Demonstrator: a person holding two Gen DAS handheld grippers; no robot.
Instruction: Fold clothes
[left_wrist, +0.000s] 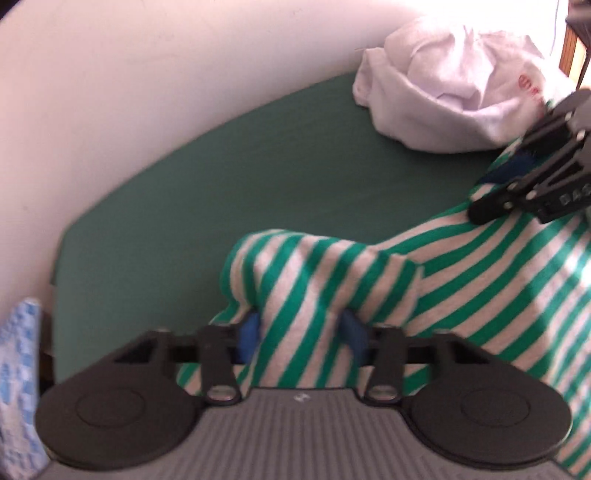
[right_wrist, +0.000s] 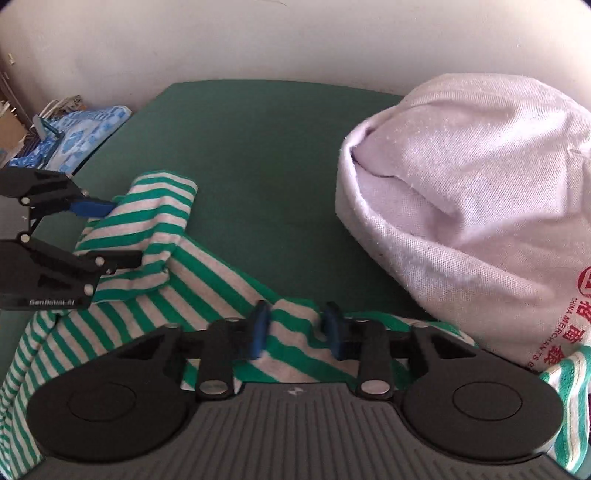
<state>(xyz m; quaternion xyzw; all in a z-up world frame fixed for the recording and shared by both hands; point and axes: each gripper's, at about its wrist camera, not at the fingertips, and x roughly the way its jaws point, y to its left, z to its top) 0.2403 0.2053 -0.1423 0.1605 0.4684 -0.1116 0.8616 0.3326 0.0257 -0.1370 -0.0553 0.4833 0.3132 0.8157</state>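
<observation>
A flat dark-green table top (right_wrist: 258, 155) carries a crumpled white cotton shirt with red print (right_wrist: 476, 206) at its far right and, nearer, the green-and-white striped knit garment (left_wrist: 461, 280) lying rumpled toward the front. The left gripper (left_wrist: 299, 336) pinches a bunched sleeve fold between narrow blue pads, and the right gripper (right_wrist: 297, 328) likewise nips the cloth's edge. To fold cleanly, I judge both should lift together, keep the cloth taut, and clear the white shirt.

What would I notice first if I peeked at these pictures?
Probably the green-and-white striped shirt, bunched on the green table, with the left gripper and the right gripper each pinching a fold of it. Beside it on the right sits a big crumpled white cloth with red writing.
</observation>
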